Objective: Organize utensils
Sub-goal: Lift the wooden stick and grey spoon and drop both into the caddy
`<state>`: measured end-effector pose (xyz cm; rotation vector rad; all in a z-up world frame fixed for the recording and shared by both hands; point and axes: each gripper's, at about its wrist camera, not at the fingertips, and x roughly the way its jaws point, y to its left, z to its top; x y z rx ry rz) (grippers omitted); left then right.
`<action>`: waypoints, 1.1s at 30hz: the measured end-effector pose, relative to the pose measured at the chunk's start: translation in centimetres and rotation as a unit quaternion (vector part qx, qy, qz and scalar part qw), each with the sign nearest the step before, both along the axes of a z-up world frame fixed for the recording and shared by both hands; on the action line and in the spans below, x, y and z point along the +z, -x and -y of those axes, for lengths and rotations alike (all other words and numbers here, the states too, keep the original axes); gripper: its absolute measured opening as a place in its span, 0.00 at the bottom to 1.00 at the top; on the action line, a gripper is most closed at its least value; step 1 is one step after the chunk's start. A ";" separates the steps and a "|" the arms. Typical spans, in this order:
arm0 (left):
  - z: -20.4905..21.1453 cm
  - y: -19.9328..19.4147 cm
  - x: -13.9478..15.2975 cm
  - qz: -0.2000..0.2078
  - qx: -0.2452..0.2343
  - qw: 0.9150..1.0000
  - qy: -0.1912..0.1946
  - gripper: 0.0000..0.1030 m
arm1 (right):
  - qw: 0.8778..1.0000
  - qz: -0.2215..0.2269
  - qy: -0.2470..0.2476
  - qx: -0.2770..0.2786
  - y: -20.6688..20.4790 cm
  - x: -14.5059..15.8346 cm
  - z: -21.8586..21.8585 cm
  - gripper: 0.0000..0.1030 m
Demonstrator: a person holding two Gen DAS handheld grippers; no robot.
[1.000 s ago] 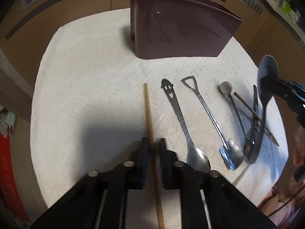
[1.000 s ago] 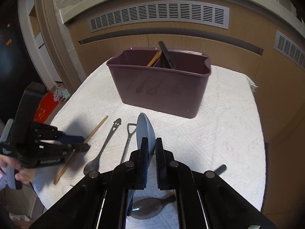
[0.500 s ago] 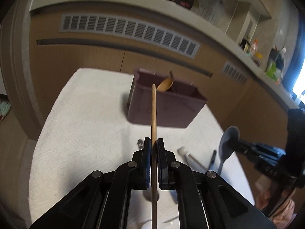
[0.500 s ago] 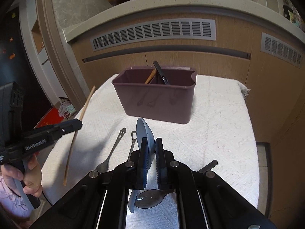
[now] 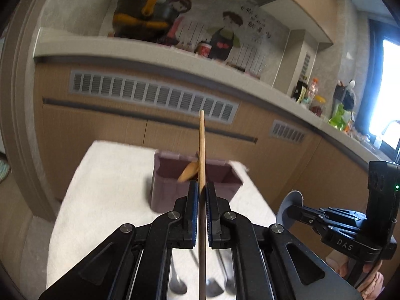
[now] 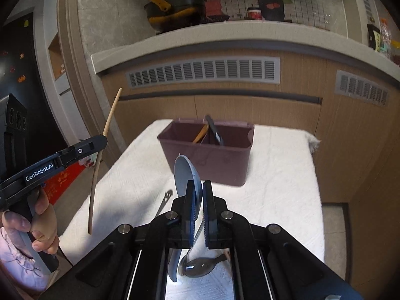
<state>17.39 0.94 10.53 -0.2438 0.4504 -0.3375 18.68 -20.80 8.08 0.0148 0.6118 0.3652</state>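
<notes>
The left gripper is clamped on a thin wooden chopstick, held upright above the white cloth-covered table. The right gripper grips a grey plastic spoon (bowl end up), short of the maroon plastic utensil caddy.

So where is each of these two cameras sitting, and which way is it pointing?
Left wrist: rides the left gripper, facing the maroon plastic utensil bin; its fingers clamp a thin wooden chopstick.
Right wrist: rides the right gripper, facing the same bin; it grips a grey spoon, with the person's left hand visible.
Shared: bin, white cloth, each other's gripper.
</notes>
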 end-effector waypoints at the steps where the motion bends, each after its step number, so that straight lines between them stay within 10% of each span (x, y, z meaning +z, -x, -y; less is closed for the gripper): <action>1: 0.3 -0.4 0.9 0.015 -0.001 1.000 -0.002 0.06 | 1.000 0.012 0.000 -0.003 0.0 0.8 0.2 0.04; 9: 1.9 -5.4 8.8 0.160 0.011 0.987 -0.011 0.06 | 0.985 0.158 0.019 -0.062 -2.7 9.7 1.2 0.04; 15: 1.9 -10.9 10.3 0.175 0.015 0.984 0.001 0.06 | 0.978 0.190 0.019 -0.079 -7.4 12.4 1.0 0.04; 29: 2.4 -18.2 0.7 0.057 0.003 0.998 -0.001 0.06 | 0.994 0.087 0.039 -0.055 -16.3 4.0 -1.3 0.05; 33: 2.4 -18.9 -3.6 -0.017 -0.009 1.000 -0.005 0.10 | 0.998 0.038 0.049 -0.032 -17.2 0.4 -2.0 0.40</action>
